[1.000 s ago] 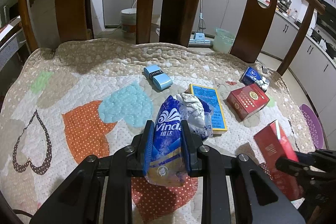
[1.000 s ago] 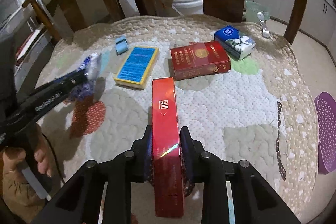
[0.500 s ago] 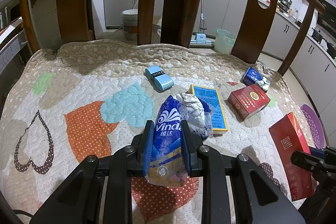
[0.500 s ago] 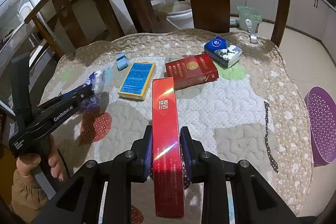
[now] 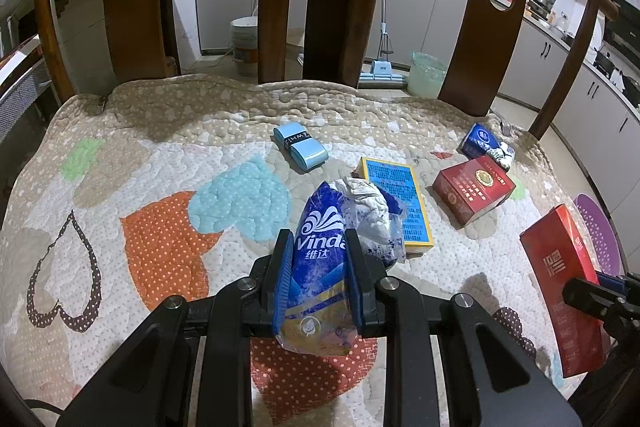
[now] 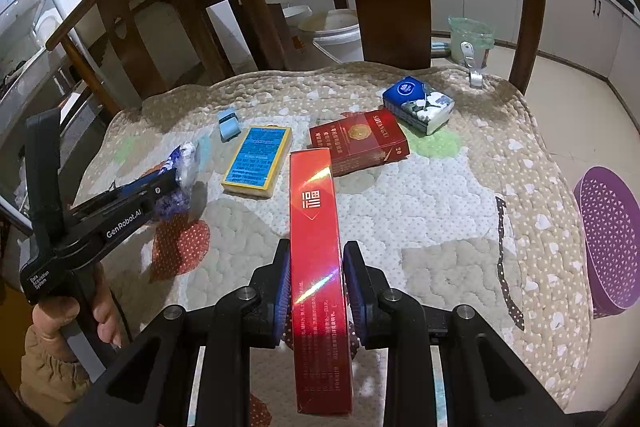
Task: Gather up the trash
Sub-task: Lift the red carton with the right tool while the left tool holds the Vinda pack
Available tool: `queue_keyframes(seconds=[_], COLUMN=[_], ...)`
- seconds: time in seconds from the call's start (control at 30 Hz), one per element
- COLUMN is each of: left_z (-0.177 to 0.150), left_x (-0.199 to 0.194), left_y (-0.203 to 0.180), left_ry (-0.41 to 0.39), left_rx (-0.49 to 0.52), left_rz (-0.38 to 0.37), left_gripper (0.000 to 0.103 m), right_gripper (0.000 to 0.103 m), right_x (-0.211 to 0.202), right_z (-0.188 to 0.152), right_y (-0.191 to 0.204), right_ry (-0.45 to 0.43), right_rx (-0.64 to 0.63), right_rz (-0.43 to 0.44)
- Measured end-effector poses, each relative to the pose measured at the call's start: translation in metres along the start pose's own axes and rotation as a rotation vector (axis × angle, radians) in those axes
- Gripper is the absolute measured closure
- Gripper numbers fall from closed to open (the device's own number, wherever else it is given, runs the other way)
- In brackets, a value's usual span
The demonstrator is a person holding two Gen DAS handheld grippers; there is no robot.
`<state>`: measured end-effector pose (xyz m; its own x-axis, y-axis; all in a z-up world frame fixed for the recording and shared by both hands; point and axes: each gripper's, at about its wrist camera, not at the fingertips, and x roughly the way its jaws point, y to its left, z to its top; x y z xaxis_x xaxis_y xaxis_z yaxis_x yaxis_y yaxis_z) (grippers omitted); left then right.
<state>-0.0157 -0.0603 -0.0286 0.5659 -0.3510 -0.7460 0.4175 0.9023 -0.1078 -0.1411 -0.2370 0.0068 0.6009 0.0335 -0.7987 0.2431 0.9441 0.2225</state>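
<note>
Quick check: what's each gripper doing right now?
Left gripper: shut on the blue tissue wrapper.
Right gripper: shut on the long red box.

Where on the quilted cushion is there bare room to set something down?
Free: the quilted cushion's left half, from the orange heart patch to the edge, and its right side toward the purple perforated basket. Crowded: the back middle, with the pale blue roll, blue-and-yellow box, red cigarette pack and blue tissue pack.

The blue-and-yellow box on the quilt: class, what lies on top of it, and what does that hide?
In the left wrist view, the crumpled Vinda tissue wrapper held in the left gripper overlaps the blue-and-yellow box, hiding its near left corner. Whether they touch cannot be told.
</note>
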Motion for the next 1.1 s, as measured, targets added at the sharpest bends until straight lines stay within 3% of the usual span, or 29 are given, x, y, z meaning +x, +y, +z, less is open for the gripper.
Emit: queue_keyframes(seconds=[1.1], left_z=[-0.003], left_x=[0.012], left_y=[-0.007], left_ry=[0.029], left_rx=[0.045], left_rz=[0.017], left_gripper=[0.079], right_gripper=[0.075], right_x=[0.002], right_z=[-0.004], right_y=[-0.017], right_ry=[-0.005], right_rx=[0.079], right_rz=[0.023])
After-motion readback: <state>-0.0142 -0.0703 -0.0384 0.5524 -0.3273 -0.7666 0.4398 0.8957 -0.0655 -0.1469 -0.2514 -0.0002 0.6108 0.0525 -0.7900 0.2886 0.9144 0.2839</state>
